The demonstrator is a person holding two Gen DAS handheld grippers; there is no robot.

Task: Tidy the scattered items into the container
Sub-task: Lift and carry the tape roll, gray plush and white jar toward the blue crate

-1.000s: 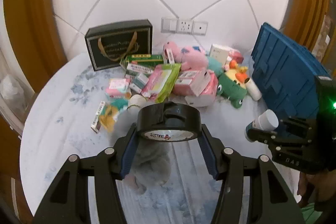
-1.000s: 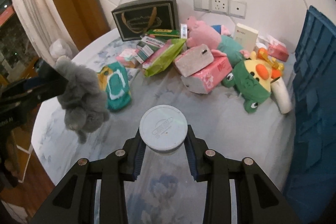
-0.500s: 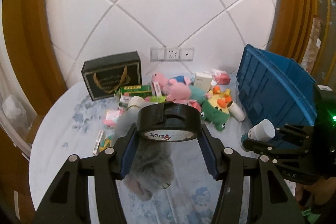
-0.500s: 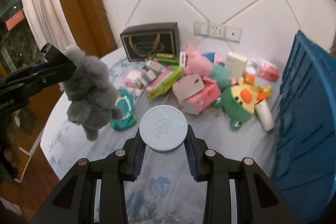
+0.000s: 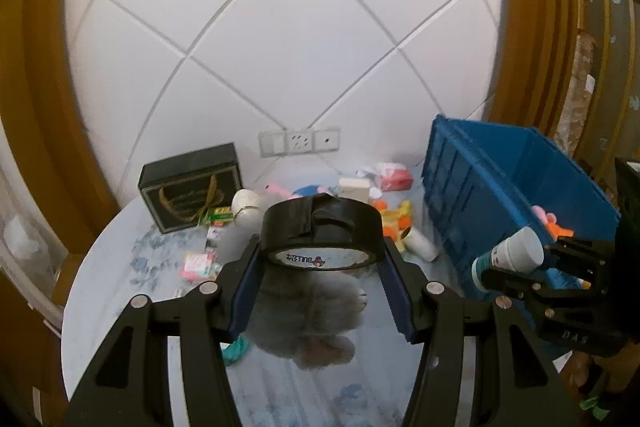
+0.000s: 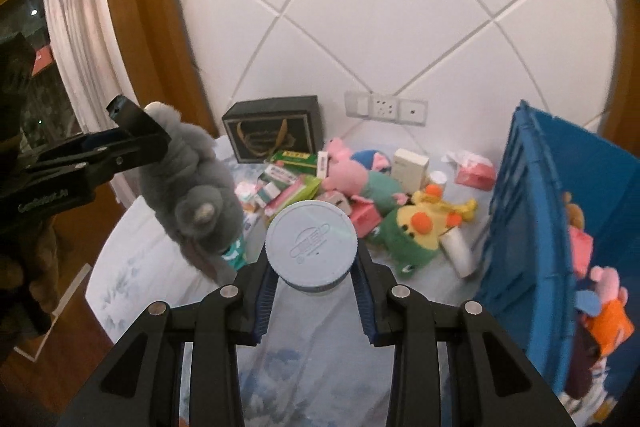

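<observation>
My left gripper (image 5: 320,253) is shut on a black tape roll (image 5: 320,223), and a grey plush toy (image 5: 308,311) hangs from the same fingers. From the right wrist view that plush (image 6: 192,195) dangles off the left gripper (image 6: 158,137), high above the table's left side. A white bottle with a pale blue cap (image 6: 311,239) is clamped in my right gripper (image 6: 312,259). The bottle (image 5: 516,253) also shows in the left wrist view, in front of the blue crate (image 5: 500,187). The crate (image 6: 524,227) stands at the right with plush toys inside.
On the round table with a floral cloth (image 6: 140,251) lies a pile: a pink pig plush (image 6: 348,175), a green and yellow plush (image 6: 416,231), tissue packs, small boxes. A black gift box (image 5: 188,183) stands at the back by the padded wall. A wooden frame runs on both sides.
Both grippers have risen with their loads. The table and the pile now sit lower and smaller in both views, and the inside of the blue crate has come into sight.
</observation>
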